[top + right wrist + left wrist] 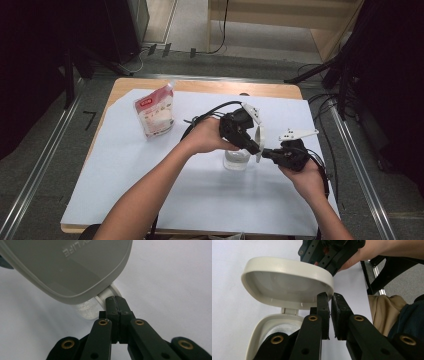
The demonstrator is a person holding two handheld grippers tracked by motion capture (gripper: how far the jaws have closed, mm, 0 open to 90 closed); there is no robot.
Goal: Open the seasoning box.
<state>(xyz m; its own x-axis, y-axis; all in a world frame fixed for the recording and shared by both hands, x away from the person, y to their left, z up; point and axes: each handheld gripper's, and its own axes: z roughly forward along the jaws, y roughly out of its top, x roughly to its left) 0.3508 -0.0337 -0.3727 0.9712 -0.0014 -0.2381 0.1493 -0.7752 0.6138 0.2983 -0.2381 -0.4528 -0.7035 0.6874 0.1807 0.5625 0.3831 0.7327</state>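
Jar [236, 159] mid-bench [150, 190], hinged lid [287, 282] already swung up; left tongs [329, 300] nearly closed at lid rim, right tongs [116, 301] closed, nosing the hinge; rice pouch [155, 116] untouched.

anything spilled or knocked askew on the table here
Nothing stands out. The clear container stands upright on the white sheet with its hinged lid swung open, and the red-and-white pouch stands upright farther back. No spill or damage shows.

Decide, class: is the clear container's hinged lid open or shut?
Open. The lid stands flipped up on its hinge above the container, whose mouth is exposed.
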